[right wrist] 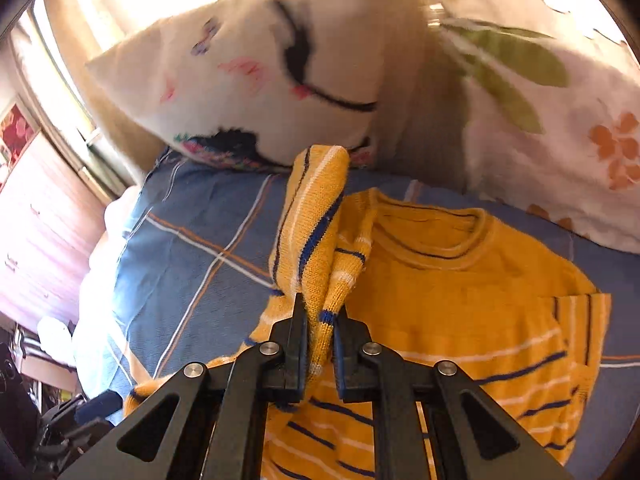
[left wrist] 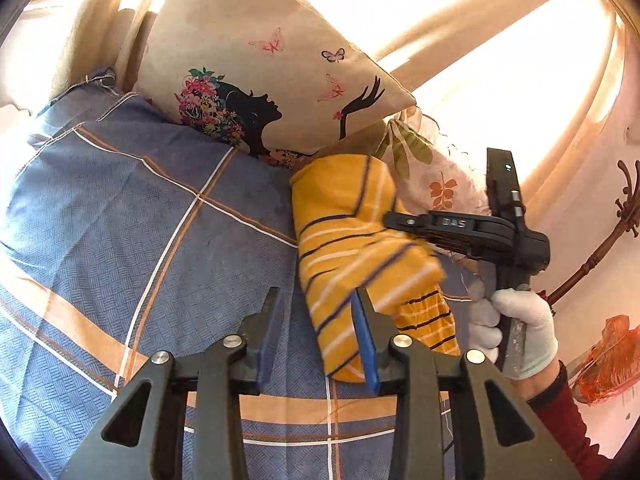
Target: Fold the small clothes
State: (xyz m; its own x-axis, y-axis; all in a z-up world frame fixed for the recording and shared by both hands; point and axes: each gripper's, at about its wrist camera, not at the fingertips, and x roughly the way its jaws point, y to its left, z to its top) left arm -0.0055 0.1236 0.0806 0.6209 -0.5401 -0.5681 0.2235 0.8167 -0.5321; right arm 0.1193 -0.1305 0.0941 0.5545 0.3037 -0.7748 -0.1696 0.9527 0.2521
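Note:
A small yellow knitted sweater [right wrist: 460, 304] with blue and white stripes lies on the blue checked bedsheet [right wrist: 192, 248], neck towards the pillows. My right gripper [right wrist: 320, 312] is shut on the sweater's left sleeve [right wrist: 316, 216] and holds it lifted above the body. In the left wrist view the sweater [left wrist: 352, 240] lies to the right of my left gripper [left wrist: 318, 300], which is open and empty over the sheet [left wrist: 140, 220]. The right gripper [left wrist: 400, 222] shows there, held by a white-gloved hand [left wrist: 516, 328].
A cream pillow [left wrist: 256, 76] printed with a woman's profile and butterflies leans at the head of the bed. A white pillow [right wrist: 552, 120] with leaves and orange flowers lies to its right. A wooden coat stand [left wrist: 592, 256] rises on the right.

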